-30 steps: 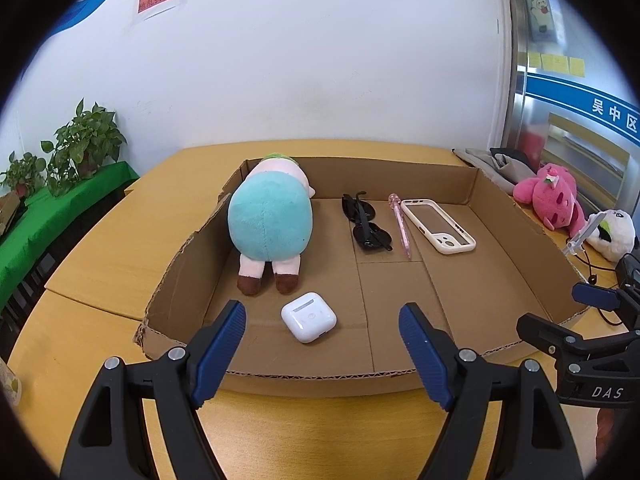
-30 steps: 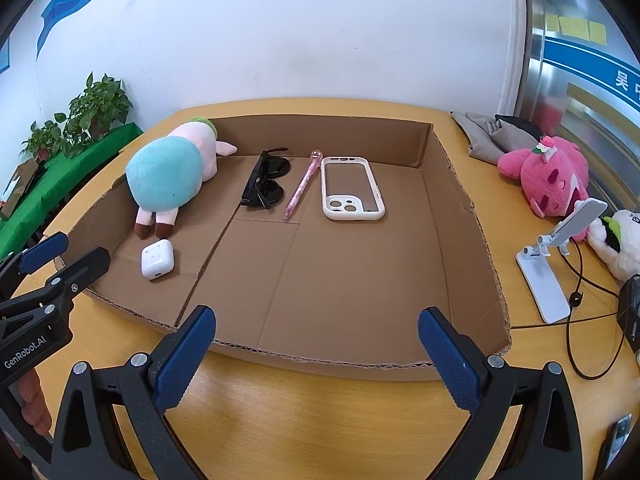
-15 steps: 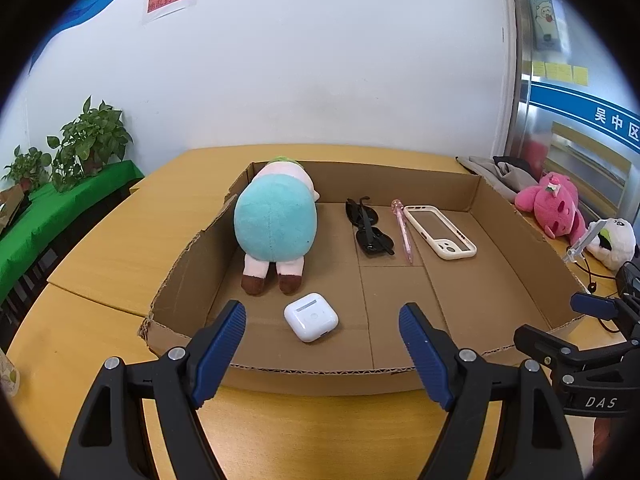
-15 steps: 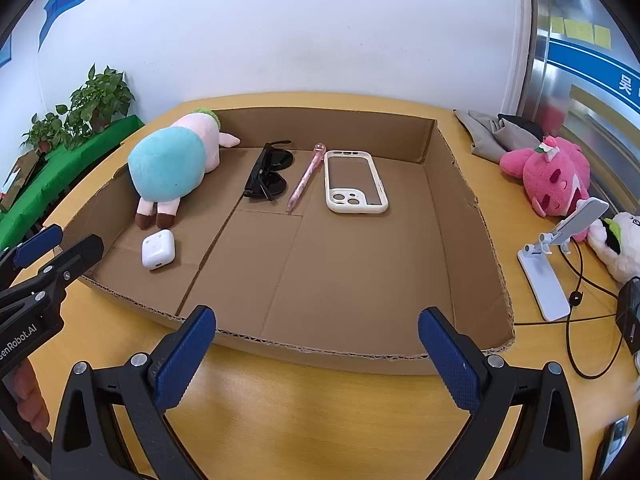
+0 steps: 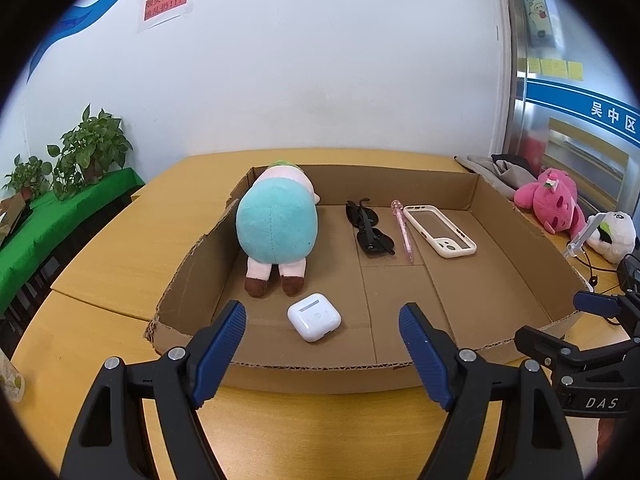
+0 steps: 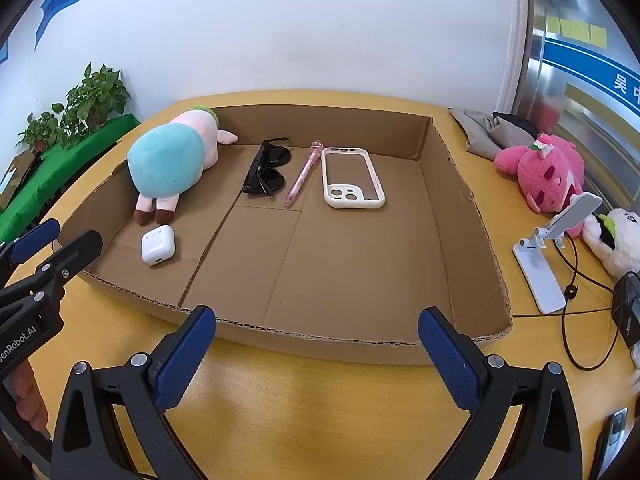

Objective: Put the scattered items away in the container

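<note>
Pink plush [image 6: 546, 172], phone stand [image 6: 554, 240], plants [image 5: 90, 148]

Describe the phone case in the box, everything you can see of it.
The phone case is cream-white with a see-through back; the cardboard shows through it. It looks like soft plastic, with a raised camera cutout of three round holes at its near end. It is empty and lies flat on the floor of the cardboard box, towards the far wall, just right of the pink pen and apart from it. Neither gripper touches it.
</note>
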A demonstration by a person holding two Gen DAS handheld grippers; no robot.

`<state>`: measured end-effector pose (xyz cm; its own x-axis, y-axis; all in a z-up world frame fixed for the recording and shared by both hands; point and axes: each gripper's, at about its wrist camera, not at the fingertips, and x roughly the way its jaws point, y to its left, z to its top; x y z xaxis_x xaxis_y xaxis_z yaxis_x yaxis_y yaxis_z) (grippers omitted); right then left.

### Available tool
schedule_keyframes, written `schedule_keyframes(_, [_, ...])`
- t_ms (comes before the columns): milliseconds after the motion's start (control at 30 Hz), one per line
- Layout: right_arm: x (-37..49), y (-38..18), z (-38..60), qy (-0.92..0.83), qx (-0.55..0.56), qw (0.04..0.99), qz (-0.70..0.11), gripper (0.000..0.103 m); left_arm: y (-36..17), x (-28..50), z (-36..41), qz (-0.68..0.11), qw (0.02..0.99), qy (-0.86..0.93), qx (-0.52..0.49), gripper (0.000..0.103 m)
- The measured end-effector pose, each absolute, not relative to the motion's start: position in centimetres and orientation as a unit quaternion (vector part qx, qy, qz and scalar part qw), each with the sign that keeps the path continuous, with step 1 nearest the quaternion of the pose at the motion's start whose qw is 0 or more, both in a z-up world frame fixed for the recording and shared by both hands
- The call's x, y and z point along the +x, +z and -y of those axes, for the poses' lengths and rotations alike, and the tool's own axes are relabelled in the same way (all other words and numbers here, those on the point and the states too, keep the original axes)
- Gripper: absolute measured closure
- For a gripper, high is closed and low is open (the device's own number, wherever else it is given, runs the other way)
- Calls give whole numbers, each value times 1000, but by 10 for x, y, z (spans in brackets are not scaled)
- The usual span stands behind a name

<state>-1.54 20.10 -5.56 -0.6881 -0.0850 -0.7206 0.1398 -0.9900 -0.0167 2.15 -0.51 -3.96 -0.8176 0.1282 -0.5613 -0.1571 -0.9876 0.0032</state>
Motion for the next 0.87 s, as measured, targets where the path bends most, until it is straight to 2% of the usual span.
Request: schedule_keyframes(867, [-14,-62,-196,-915,397,60,-32,0,-49,26,-2,-55,66,945,-315,24])
